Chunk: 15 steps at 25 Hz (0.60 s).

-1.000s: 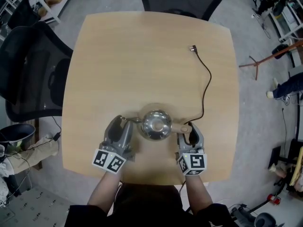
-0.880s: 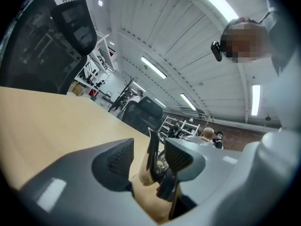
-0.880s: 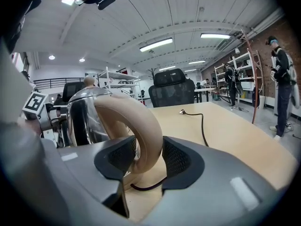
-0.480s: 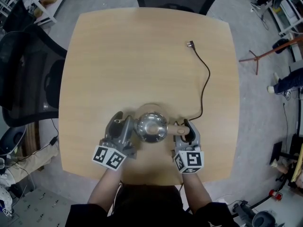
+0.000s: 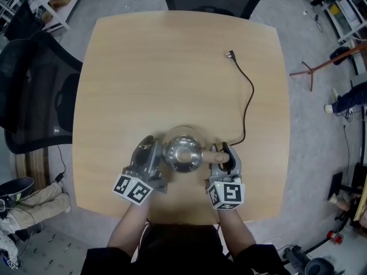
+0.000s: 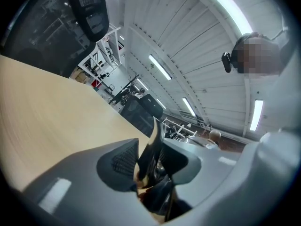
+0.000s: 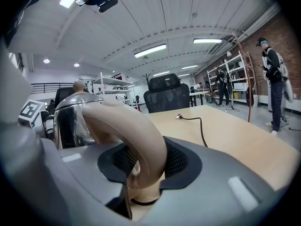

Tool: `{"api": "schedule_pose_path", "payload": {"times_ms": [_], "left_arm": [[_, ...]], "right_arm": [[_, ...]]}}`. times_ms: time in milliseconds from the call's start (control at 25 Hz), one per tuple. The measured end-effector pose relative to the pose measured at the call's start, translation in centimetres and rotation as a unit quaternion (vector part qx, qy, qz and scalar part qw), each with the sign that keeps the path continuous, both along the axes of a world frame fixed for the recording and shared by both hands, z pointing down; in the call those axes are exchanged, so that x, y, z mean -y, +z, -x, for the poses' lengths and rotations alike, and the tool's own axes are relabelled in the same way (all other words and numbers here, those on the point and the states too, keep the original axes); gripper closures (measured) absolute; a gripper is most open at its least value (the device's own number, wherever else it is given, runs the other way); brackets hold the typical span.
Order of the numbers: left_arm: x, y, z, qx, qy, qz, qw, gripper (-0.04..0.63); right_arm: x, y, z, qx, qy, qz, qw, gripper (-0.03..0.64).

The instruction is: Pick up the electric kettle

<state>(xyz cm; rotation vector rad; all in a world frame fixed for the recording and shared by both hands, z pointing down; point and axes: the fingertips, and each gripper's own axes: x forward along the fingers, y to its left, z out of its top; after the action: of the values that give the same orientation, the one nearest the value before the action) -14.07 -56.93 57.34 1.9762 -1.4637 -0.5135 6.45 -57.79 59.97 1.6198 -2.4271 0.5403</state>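
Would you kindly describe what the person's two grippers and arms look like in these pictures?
The left gripper and right gripper are smooth grey plastic shells with rounded jaws, lined with black ribbed pads. Each carries at its rear a white cube printed with black square markers. The person wears a dark top, and the forearms are uncovered.

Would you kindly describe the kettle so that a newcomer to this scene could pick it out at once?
Start at the wooden table and go to the middle of its edge nearest the person. The kettle stands there, a rounded pot with a beige handle on its right. It is the only shiny rounded thing on the table; the black cable beyond it is thin.
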Motion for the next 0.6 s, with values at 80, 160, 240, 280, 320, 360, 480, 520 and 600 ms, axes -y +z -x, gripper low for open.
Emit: {"api": "schedule_pose_path", "payload": {"times_ms": [80, 160, 240, 280, 320, 360, 480, 520, 600], "left_arm": [[0.1, 0.0, 0.0, 0.000, 0.001, -0.002, 1.0000, 0.479], [0.2, 0.1, 0.0, 0.000, 0.003, -0.003, 1.0000, 0.479], [0.4, 0.1, 0.0, -0.001, 0.004, 0.000, 1.0000, 0.480], [0.4, 0.2, 0.0, -0.002, 0.004, 0.002, 1.0000, 0.482], [0.4, 0.2, 0.1, -0.004, 0.003, 0.004, 1.0000, 0.483], [0.3, 0.2, 0.1, -0.007, 0.003, 0.005, 1.0000, 0.485], [0.1, -0.2, 0.1, -0.010, 0.009, 0.001, 0.9999, 0.485], [0.0, -0.6, 0.1, -0.008, 0.012, -0.005, 0.9999, 0.485], [-0.1, -1.6, 0.0, -0.003, 0.017, -0.017, 0.9997, 0.479]], "right_arm": [[0.0, 0.4, -0.1, -0.011, 0.006, 0.006, 1.000, 0.502], [0.1, 0.8, -0.2, -0.022, 0.013, 0.009, 1.000, 0.502], [0.2, 0.9, -0.3, -0.026, 0.020, 0.009, 0.999, 0.522], [0.2, 0.8, -0.3, -0.027, 0.023, 0.008, 0.999, 0.522], [0.2, 0.7, -0.3, -0.027, 0.026, 0.007, 0.999, 0.522], [0.2, 0.6, -0.3, -0.027, 0.028, 0.005, 0.999, 0.522], [0.3, -0.1, -0.3, -0.023, 0.035, -0.006, 0.999, 0.520], [0.4, -0.5, -0.4, -0.021, 0.036, -0.011, 0.999, 0.520], [0.5, -1.4, -0.4, -0.019, 0.036, -0.022, 0.999, 0.520]]}}
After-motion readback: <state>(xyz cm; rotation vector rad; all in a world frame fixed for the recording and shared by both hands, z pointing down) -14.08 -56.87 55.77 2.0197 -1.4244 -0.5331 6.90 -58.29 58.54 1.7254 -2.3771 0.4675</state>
